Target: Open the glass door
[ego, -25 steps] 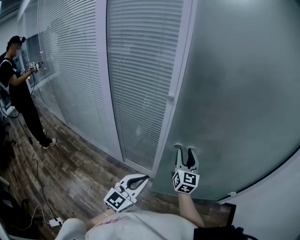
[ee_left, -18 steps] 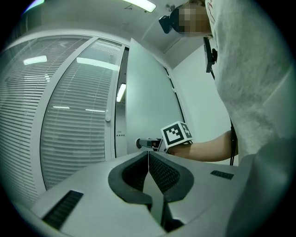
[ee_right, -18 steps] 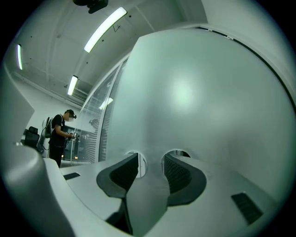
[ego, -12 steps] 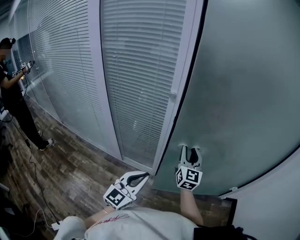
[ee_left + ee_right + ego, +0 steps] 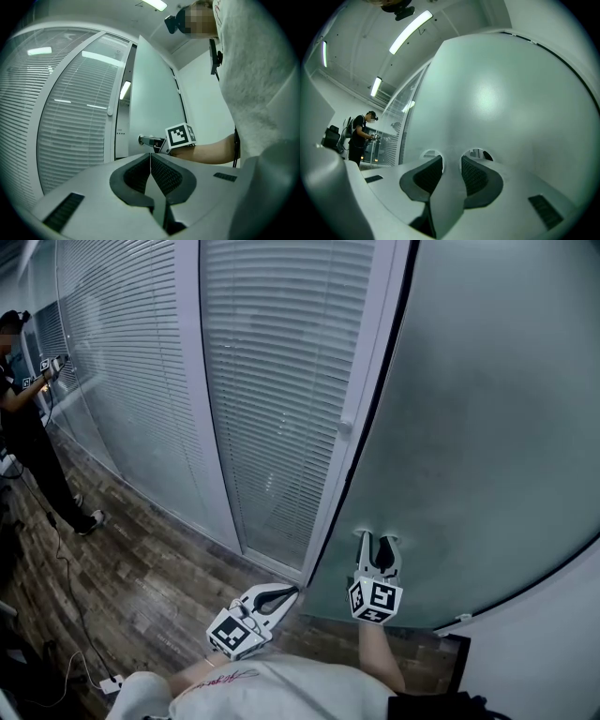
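Note:
The frosted glass door (image 5: 469,427) fills the right half of the head view, with a thin dark gap along its left edge. My right gripper (image 5: 377,542) reaches level onto the door at waist height. Its jaws are closing, and the pale door handle (image 5: 449,187) fills the space between the pads, touching both. From the left gripper view the handle (image 5: 149,139) sticks out of the door with the right gripper on it. My left gripper (image 5: 291,593) hangs low beside the door frame, its pads (image 5: 161,173) shut together on nothing.
A glass wall with white blinds (image 5: 272,381) runs off to the left of the door. Another person (image 5: 23,409) with grippers stands at the far left. A cable (image 5: 66,587) trails across the wood floor. A white wall (image 5: 562,652) bounds the right.
The right gripper's jaws have narrowed around the door handle. A dark gap has appeared along the door's left edge. The left gripper has barely shifted.

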{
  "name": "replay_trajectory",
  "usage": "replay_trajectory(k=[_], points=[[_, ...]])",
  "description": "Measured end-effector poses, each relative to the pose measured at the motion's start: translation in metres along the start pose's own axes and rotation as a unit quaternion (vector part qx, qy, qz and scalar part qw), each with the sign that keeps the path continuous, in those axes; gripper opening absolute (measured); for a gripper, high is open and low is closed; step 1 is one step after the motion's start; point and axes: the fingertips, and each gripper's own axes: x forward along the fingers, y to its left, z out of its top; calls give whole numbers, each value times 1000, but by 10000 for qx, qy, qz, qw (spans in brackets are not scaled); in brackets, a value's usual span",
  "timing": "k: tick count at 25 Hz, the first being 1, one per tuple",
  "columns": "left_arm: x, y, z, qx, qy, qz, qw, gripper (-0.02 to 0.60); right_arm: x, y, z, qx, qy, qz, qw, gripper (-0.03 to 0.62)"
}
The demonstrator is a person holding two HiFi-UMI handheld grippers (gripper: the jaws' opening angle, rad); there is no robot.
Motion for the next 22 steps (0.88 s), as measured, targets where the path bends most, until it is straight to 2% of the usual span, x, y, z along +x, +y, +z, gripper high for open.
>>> replay_trajectory(k=[5, 8, 14, 22], points=[[0, -16, -2, 65, -6, -59, 10000, 18, -6, 3, 1, 106, -24, 161, 9998, 137], [-1, -24, -3, -3, 10, 15, 10000, 18, -11, 4, 0, 125, 6, 266, 9996, 136], [2, -43, -1, 137, -69, 113, 9998, 18, -19, 5, 0, 209, 73, 486, 9986, 132], [4, -77, -2, 131, -23, 326, 9994, 18, -37, 10, 3, 175, 81, 788, 9967, 123]])
